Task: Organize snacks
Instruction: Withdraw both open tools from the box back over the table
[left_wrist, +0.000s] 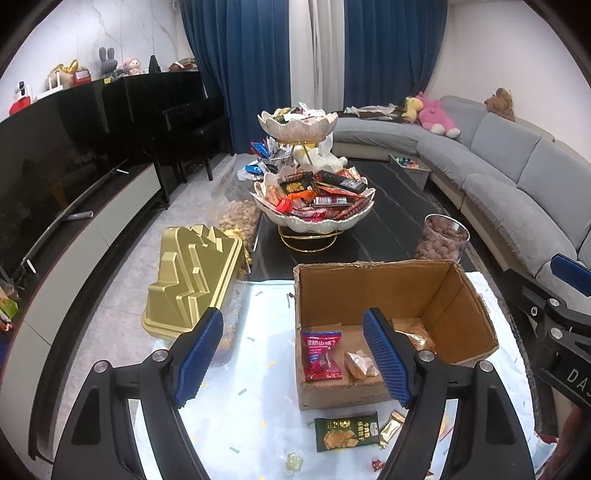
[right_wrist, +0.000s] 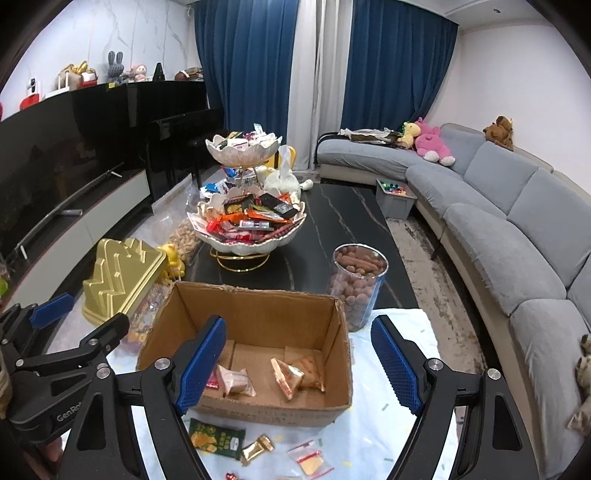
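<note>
Over the pale cloth at the table's near end, I am holding the left gripper (left_wrist: 293, 356) with jaws standing wide and gripping nothing; the right gripper (right_wrist: 297, 360) is gaping the same way, empty. The cardboard box (right_wrist: 258, 306) is sitting at twelve o'clock from my right fingers, one blue pad (right_wrist: 201, 360) hiding part of the red packet (left_wrist: 322, 354) inside. A green cracker packet (left_wrist: 345, 430) is lying loose at six o'clock of the box. Small sweets at the bottom edge are getting cut off.
</note>
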